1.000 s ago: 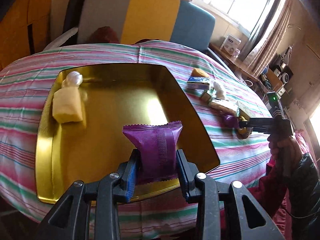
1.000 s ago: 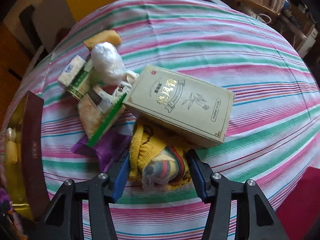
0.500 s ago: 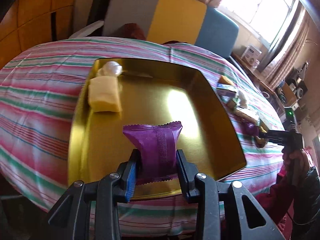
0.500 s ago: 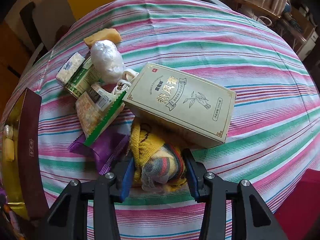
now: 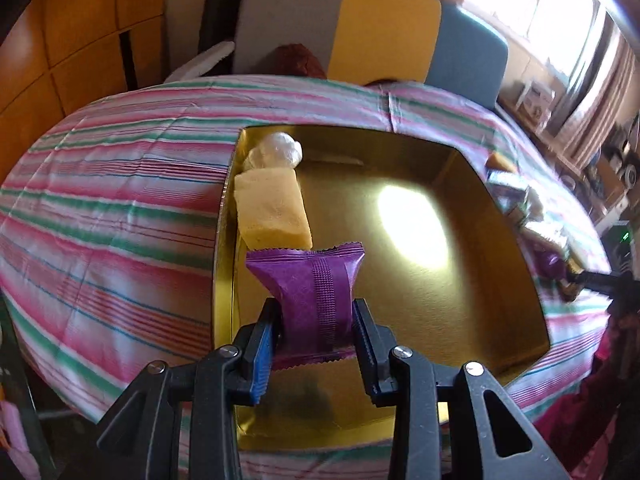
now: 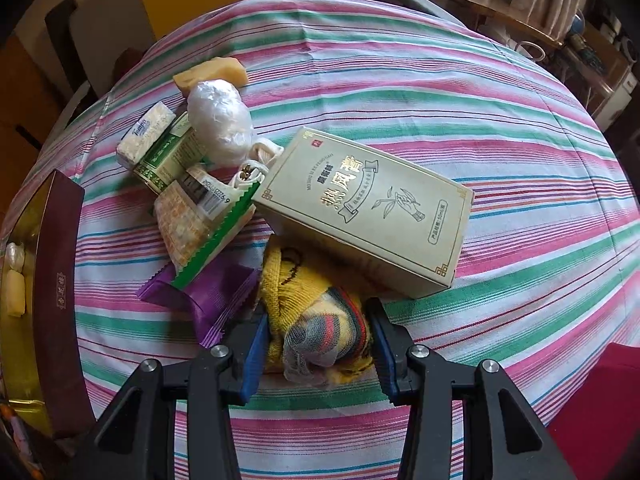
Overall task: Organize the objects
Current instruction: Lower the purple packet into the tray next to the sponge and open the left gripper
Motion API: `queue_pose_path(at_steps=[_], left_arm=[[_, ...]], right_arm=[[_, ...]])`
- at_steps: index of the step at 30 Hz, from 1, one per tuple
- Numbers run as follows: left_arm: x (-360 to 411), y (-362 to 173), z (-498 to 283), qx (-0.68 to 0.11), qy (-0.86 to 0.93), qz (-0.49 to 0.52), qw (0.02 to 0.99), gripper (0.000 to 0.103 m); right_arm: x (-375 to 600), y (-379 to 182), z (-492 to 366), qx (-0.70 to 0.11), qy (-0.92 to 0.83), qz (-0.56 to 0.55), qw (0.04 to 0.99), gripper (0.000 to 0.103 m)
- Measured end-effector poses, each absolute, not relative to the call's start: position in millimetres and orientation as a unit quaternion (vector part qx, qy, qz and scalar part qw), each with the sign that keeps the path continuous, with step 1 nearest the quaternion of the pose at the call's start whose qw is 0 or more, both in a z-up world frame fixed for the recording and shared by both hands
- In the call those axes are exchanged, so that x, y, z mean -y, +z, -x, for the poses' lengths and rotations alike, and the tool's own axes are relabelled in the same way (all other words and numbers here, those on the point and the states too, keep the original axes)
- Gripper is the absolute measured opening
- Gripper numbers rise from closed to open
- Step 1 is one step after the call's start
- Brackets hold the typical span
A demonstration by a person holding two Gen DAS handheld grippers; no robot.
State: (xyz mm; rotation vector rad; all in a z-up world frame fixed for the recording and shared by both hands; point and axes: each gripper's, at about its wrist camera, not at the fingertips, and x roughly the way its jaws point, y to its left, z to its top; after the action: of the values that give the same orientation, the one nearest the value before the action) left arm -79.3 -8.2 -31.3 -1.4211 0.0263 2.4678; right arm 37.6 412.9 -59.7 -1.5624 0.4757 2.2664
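Since the earlier frames the left tongs (image 5: 318, 326) have carried the purple snack packet (image 5: 310, 292) leftward over the gold tray (image 5: 448, 280), so the packet now hangs above the tray's near-left part, just this side of the yellow sponge block (image 5: 272, 212). The right tongs (image 6: 316, 338) have closed in on the rolled sock bundle (image 6: 320, 328), their jaws now pressing both of its sides.

The left tongs grip the packet by its lower half, the crimped top edge standing upright. In the tray, the sponge block lies along the left wall with a white wrapped ball (image 5: 278, 150) touching its far end. The tray sits on the bench under a striped cloth (image 5: 112, 200).

In the right wrist view, the sock bundle lies on the cloth at the near edge of a pile. Just beyond it rests a pale green tea box (image 6: 364, 208), tilted, its near corner over the yellow sock. To the left lies a second purple packet (image 6: 208, 296), partly beneath a green-edged cracker packet (image 6: 196, 224). Farther off are a green carton (image 6: 168, 156), a tissue pack (image 6: 146, 134), a clear-wrapped ball (image 6: 218, 120) and an orange-yellow sponge (image 6: 212, 74). The tray's maroon outer wall (image 6: 60, 280) shows at far left.
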Motion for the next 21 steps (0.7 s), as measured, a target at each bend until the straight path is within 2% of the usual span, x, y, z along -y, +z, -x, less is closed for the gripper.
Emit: queue_pose_path(at_steps=[10, 11, 13, 21], left_arm=[[-10, -60, 123, -0.063, 0.837, 0.533, 0.107, 0.037], [-11, -60, 125, -0.065, 0.839, 0.531, 0.104, 0.043], [-12, -61, 128, -0.077, 0.842, 0.526, 0.091, 0.046], [-9, -45, 112, -0.098, 0.863, 0.489, 0.076, 0.046]], right_arm=[[-407, -58, -43, -0.169, 0.801, 0.548, 0.171, 0.047], [-407, -58, -44, -0.170, 0.801, 0.548, 0.171, 0.047], [-409, -60, -42, -0.172, 0.801, 0.547, 0.170, 0.047], [-411, -61, -41, -0.168, 0.801, 0.549, 0.169, 0.047]])
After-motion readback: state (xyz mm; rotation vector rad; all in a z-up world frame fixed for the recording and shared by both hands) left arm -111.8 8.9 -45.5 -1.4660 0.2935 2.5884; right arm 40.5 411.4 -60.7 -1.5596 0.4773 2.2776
